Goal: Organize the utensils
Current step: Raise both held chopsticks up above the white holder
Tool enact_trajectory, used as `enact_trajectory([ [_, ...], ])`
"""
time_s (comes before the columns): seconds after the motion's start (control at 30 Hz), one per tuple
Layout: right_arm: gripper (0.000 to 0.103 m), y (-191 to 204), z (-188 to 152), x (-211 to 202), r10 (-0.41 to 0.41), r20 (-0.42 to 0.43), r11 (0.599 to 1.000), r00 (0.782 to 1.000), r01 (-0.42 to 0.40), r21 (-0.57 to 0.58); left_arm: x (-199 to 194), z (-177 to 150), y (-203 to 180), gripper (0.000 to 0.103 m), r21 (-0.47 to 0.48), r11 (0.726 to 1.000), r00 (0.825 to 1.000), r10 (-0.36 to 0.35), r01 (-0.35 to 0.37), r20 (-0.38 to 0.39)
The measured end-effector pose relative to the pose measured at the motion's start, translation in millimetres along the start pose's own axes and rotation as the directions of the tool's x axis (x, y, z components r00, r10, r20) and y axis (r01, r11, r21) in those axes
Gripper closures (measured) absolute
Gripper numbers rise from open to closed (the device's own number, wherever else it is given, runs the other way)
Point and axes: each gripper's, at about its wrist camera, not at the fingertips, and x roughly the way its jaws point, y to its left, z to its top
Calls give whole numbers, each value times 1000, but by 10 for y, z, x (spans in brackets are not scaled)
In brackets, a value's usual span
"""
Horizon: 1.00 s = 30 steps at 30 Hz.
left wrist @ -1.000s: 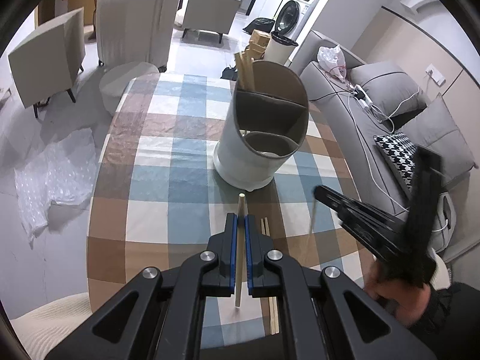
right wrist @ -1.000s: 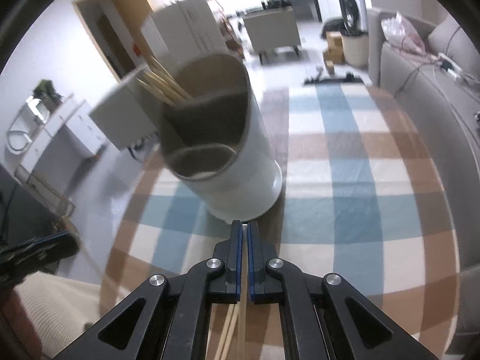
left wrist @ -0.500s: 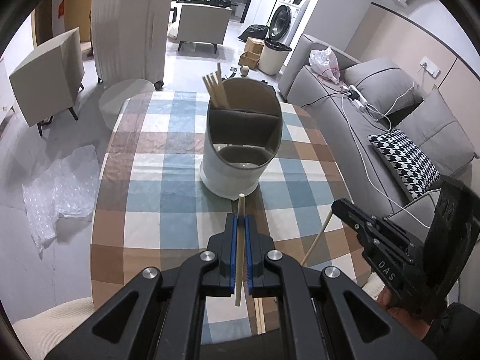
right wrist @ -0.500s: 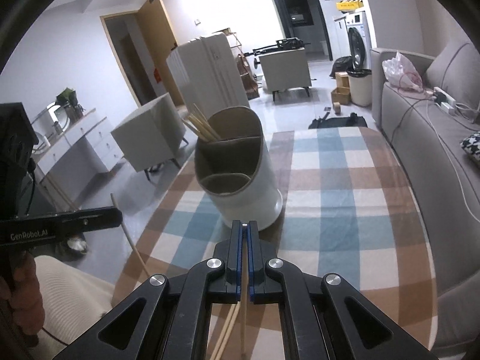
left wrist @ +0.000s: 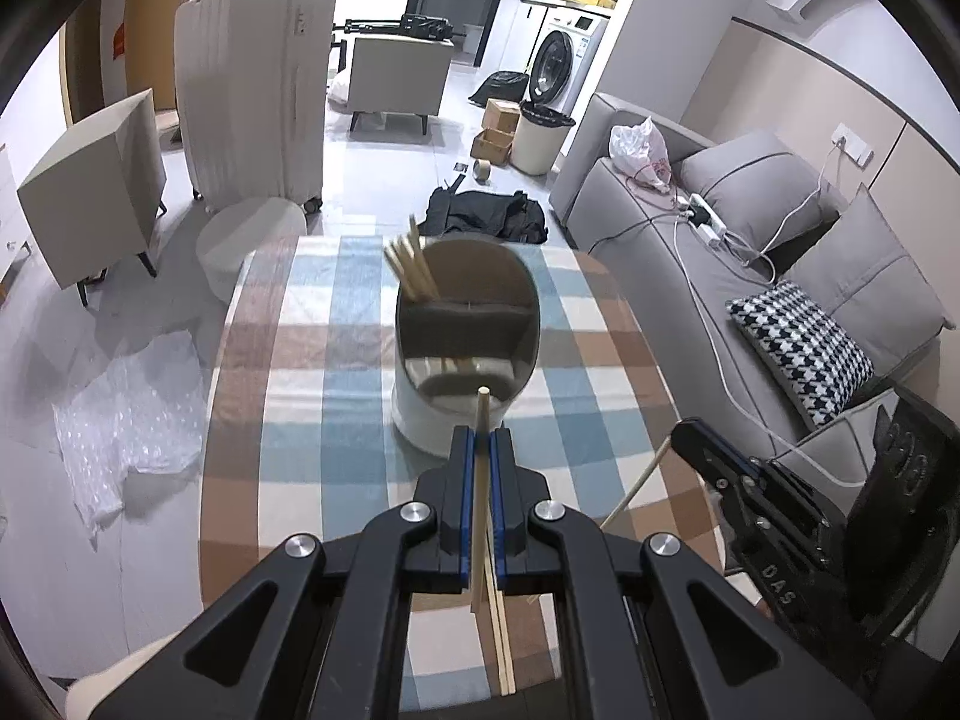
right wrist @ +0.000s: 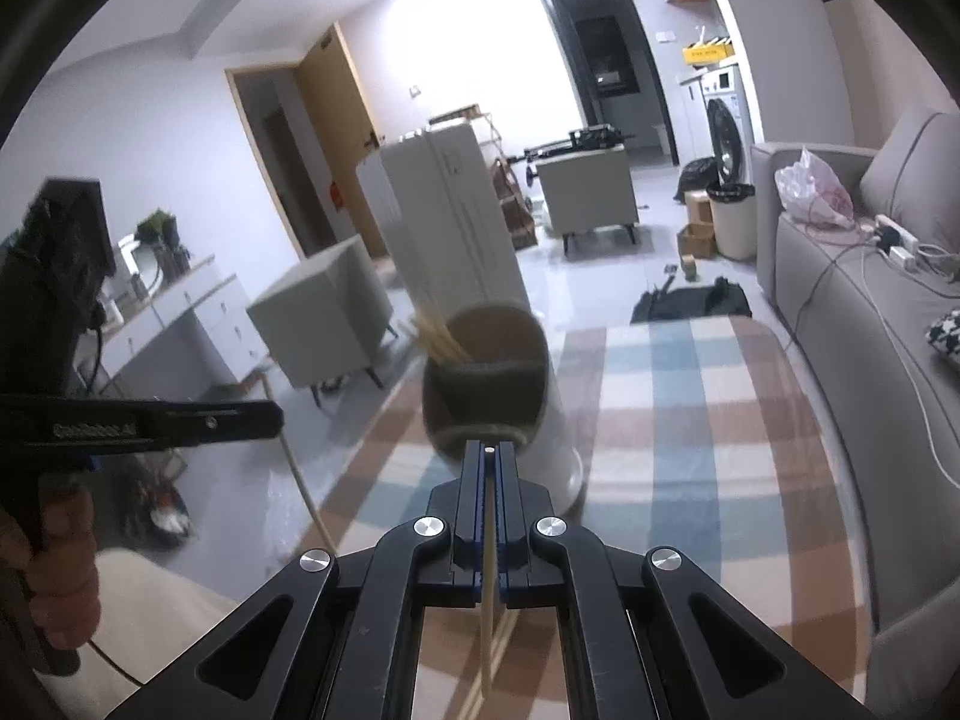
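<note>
A white utensil holder [left wrist: 465,354] with dark inner compartments stands mid-table; it also shows in the right wrist view [right wrist: 498,396]. Several chopsticks [left wrist: 411,267] lean in its far compartment. My left gripper [left wrist: 480,438] is shut on a wooden chopstick [left wrist: 479,498], held above the table just short of the holder. My right gripper [right wrist: 491,456] is shut on another chopstick [right wrist: 487,588], lifted high before the holder; it appears at the right in the left wrist view [left wrist: 684,438]. Two more chopsticks [left wrist: 501,642] lie on the cloth below my left gripper.
The table has a blue, brown and white checked cloth [left wrist: 300,396]. A grey sofa [left wrist: 750,252] runs along the right edge. A white suitcase [left wrist: 252,114], a round stool [left wrist: 252,234] and bubble wrap [left wrist: 120,420] are on the floor to the left and beyond.
Both grippers have risen and drawn back from the holder, each still holding its chopstick. The holder now looks smaller and farther off in both views.
</note>
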Motion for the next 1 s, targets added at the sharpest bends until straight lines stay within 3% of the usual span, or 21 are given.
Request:
enact_trajectory([
  [0.33,101,131,1050,-44,56,144,996,988,-45,-78,-194,769,17,102,-34,997,993,-66,69,98],
  [0.6,101,306,1754,274,89,189,982,978,-55,-181,-117,1291,196,102,-86,990,976,-95,114,197],
  [0.8,101,374,1902,662,104,162,966,981,-62,-250,157,1394,373,102,-139,984,976,-86,116,201],
  [1.0,101,316,1801,980,103,108,955,989,-68,-288,381,1353,495,102,-170,980,975,-65,103,214],
])
